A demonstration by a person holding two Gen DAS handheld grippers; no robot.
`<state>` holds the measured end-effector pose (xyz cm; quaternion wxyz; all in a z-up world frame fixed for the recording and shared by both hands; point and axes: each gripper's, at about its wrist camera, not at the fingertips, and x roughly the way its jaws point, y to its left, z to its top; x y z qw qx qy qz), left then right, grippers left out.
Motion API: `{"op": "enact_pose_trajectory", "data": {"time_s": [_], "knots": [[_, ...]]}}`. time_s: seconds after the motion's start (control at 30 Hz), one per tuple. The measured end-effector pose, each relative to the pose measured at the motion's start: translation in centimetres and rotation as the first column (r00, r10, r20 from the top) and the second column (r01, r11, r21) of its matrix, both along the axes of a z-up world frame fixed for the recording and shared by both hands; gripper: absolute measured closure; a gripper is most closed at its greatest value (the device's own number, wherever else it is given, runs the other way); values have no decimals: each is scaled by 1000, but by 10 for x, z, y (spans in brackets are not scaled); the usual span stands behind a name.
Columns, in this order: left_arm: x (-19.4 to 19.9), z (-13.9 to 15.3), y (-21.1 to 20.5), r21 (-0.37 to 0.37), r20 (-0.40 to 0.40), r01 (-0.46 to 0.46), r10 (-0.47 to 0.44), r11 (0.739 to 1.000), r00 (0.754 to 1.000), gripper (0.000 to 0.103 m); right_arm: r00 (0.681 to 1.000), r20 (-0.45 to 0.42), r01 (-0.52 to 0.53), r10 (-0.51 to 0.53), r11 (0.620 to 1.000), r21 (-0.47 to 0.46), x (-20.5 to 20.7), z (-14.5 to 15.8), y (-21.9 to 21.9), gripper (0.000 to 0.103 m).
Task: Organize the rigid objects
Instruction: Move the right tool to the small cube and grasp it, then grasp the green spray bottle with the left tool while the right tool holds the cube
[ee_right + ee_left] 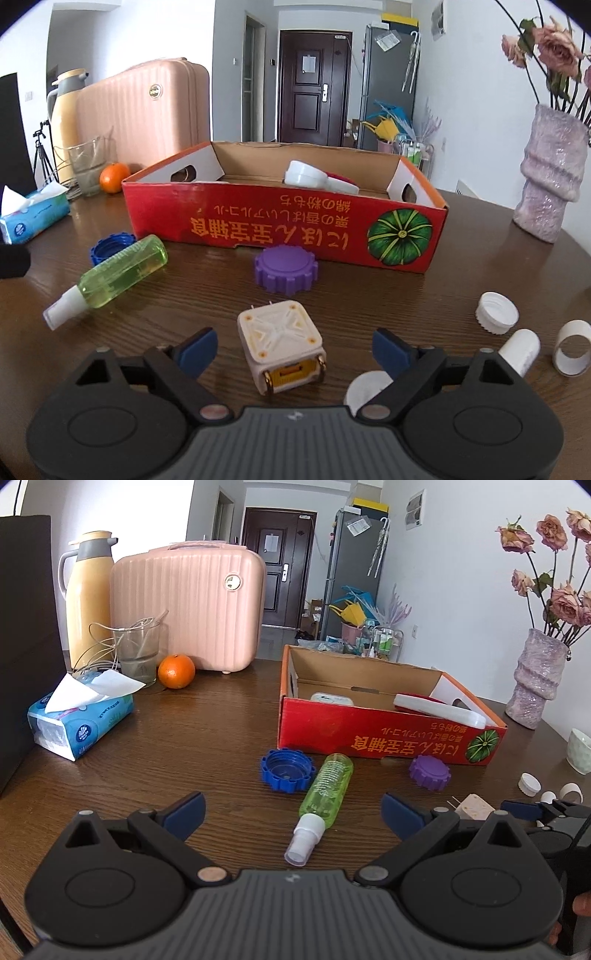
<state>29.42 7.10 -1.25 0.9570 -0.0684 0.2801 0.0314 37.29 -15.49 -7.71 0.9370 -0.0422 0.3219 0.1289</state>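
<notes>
The right gripper (291, 350) stands wide over the table (369, 295), its jaws on either side of the cream charger (282, 345) without touching it; the charger lies near the purple cap (286, 271) in front of the red box (280, 229). The left gripper (291, 812) is also spread wide and empty, with the green bottle (325, 794) lying between its jaws, nozzle toward the camera, beside the blue cap (286, 770).

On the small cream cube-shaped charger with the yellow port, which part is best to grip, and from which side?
Grip the small cream cube-shaped charger across its two flat side walls, coming from the yellow port end. The right tool already straddles it with open jaws, and its prongs point away toward the red cardboard box.
</notes>
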Motion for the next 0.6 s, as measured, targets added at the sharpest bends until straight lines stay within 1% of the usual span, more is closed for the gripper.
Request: {"op": "enact_pose_trajectory", "data": {"time_s": [0.03,0.07,0.1,0.13,0.17,0.2,0.33,0.6], "knots": [[1,0,1,-3,-2,-3,3,1000,1000,0,1000,-4,-5,5,1000,-1,2,-1,0,21],[1,-1,2,-3,-4,-4,4,1000,1000,0,1000,-13,-14,14,1000,-1,3,-2,2,31],[2,-1,2,-2,-7,-5,5,1000,1000,0,999,-26,-27,27,1000,2,4,-3,3,38],[2,-2,1,-1,-10,-4,4,1000,1000,0,998,-43,-39,39,999,7,5,-5,3,53],[3,-2,1,2,-13,-4,4,1000,1000,0,998,-38,-45,46,999,17,4,-4,3,63],[3,-3,0,4,-14,-4,4,1000,1000,0,998,-36,-56,57,998,22,2,-4,3,65],[4,-4,0,7,-17,-5,5,1000,1000,0,998,-24,-53,54,998,16,-1,-4,4,65],[7,-7,-1,12,-27,-9,9,1000,1000,0,999,33,-33,32,998,49,-12,6,-2,65]]}}
